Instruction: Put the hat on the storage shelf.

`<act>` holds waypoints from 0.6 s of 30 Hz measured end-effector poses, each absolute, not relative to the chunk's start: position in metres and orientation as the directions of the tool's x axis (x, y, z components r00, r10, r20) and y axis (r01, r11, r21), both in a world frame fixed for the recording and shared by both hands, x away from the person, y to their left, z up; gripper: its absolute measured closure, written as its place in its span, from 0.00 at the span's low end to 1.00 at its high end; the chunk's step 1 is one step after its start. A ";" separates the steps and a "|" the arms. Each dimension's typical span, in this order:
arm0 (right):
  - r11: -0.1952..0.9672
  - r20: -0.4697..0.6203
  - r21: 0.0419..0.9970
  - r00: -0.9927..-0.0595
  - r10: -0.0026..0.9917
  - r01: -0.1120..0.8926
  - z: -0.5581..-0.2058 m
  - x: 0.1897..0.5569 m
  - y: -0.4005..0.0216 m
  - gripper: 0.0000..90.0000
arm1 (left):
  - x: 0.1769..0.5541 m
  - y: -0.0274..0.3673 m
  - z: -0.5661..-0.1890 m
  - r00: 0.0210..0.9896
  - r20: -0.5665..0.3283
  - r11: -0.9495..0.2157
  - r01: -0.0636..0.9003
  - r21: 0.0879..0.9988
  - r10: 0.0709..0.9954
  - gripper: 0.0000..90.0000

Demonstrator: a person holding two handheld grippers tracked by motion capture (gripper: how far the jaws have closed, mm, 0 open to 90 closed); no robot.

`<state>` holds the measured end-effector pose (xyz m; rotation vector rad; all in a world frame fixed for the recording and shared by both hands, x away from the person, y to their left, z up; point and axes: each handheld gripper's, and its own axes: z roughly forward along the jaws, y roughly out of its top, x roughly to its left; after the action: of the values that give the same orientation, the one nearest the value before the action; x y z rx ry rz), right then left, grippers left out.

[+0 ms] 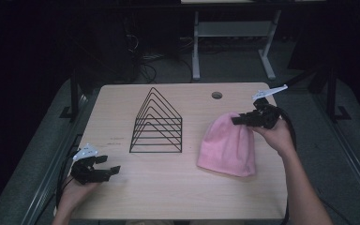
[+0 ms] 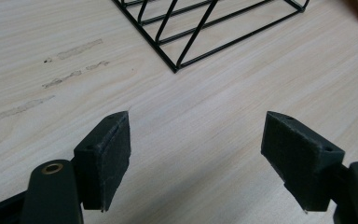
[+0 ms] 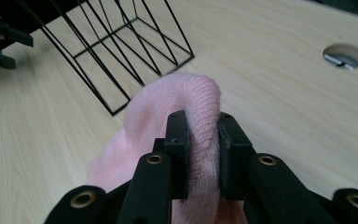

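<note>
overhead forward-down, two close views, shared rack (image 1: 157,123)

One pink knitted hat (image 1: 228,144) and one black wire rack (image 1: 157,124) are counted on the surface (image 1: 168,183), in which one round hole (image 1: 217,95) is cut. Two hand-held grippers are seen: the left hand-held gripper (image 1: 110,165) and the right hand-held gripper (image 1: 236,120).

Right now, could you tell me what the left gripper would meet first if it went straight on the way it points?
Probably the near corner of the black wire rack: the open left gripper looks across bare table toward it, though depth is hard to judge.
</note>
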<state>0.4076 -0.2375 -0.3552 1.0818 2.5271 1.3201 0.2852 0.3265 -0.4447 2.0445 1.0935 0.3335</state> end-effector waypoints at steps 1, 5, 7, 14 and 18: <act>0.376 0.225 0.753 -0.748 0.624 0.540 -0.352 0.406 -0.237 0.85 | 0.285 0.327 -0.444 0.595 -0.125 -0.326 0.589 0.739 0.794 0.26; 0.397 0.179 0.767 -0.762 0.623 0.505 -0.337 0.401 -0.235 0.85 | 0.285 0.327 -0.444 0.606 -0.122 -0.336 0.584 0.739 0.786 0.26; 0.403 0.160 0.772 -0.765 0.625 0.491 -0.326 0.397 -0.235 0.85 | 0.284 0.326 -0.444 0.605 -0.127 -0.329 0.584 0.742 0.786 0.26; 0.407 0.128 0.787 -0.768 0.627 0.463 -0.308 0.390 -0.239 0.85 | 0.285 0.325 -0.443 0.617 -0.124 -0.340 0.578 0.742 0.777 0.26; 0.404 0.117 0.796 -0.770 0.628 0.450 -0.302 0.386 -0.242 0.85 | 0.284 0.323 -0.439 0.628 -0.166 -0.313 0.578 0.753 0.760 0.26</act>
<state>0.3858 -0.2418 -0.3016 0.9575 2.4572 1.2988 0.2838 0.3229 -0.4394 2.0194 1.0491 0.2778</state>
